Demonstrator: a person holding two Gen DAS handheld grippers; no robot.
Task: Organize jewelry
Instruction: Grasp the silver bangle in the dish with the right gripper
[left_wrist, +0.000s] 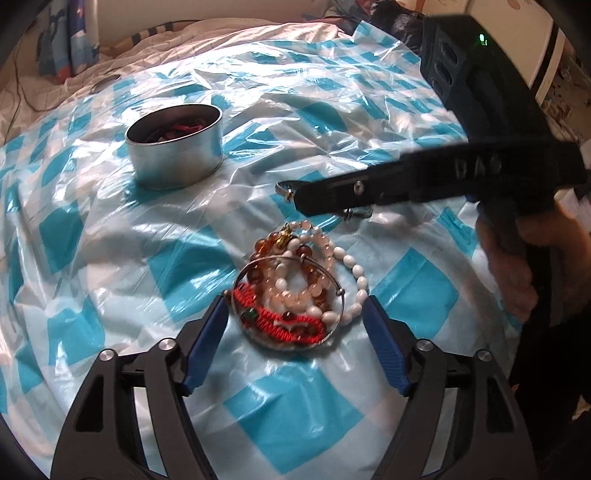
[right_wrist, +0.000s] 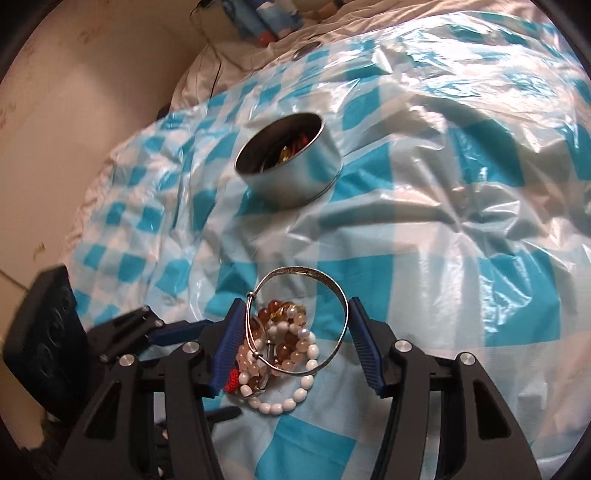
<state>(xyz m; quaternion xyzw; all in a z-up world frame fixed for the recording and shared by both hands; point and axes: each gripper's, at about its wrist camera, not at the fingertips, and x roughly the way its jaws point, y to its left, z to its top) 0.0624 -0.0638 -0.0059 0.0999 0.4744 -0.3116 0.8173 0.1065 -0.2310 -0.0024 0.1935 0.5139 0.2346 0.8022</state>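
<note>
A pile of bracelets (left_wrist: 295, 288) lies on the blue-checked plastic sheet (left_wrist: 110, 221): white and amber beads, a red woven band and a thin wire bangle. My left gripper (left_wrist: 295, 314) is open, its blue fingers astride the pile. My right gripper (right_wrist: 295, 325) is shut on a silver bangle (right_wrist: 306, 277) and holds it above the pile (right_wrist: 280, 354). In the left wrist view the right gripper (left_wrist: 295, 195) hangs over the sheet, bangle at its tip. A round metal tin (left_wrist: 175, 146) with jewelry inside stands beyond; it also shows in the right wrist view (right_wrist: 288, 158).
The sheet is wrinkled and drapes over a bed with white bedding (left_wrist: 29, 92). A cable (left_wrist: 22, 81) runs at the far left. A wall (right_wrist: 74, 110) borders the bed's left side in the right wrist view.
</note>
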